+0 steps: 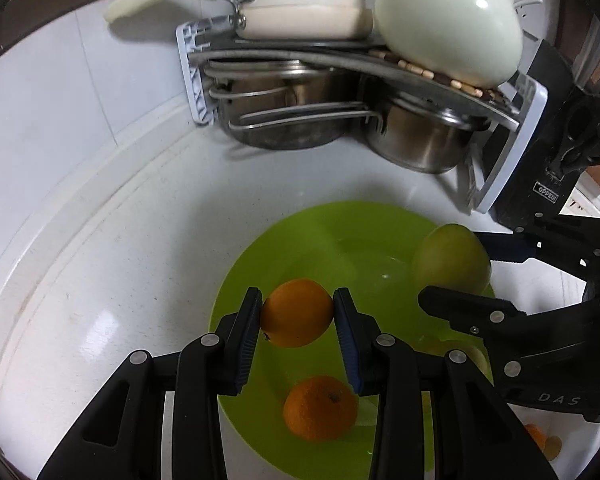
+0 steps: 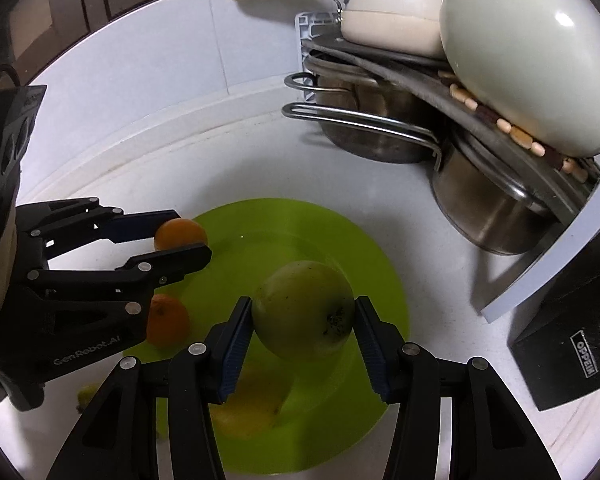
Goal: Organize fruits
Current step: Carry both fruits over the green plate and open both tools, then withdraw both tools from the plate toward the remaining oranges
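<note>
An orange (image 1: 297,313) is clamped between the left gripper (image 1: 297,309) fingers, a green apple (image 2: 303,313) between the right gripper (image 2: 303,316) fingers, both above the green plate (image 2: 364,248) (a second orange (image 1: 320,408) lies below, a yellowish fruit (image 2: 252,404) blurred).

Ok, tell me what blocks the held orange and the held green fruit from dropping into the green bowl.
Nothing visible. The left gripper holds an orange over bare green bowl; the right gripper holds the green fruit above it. A second orange and a yellow fruit lie nearer the camera.
</note>
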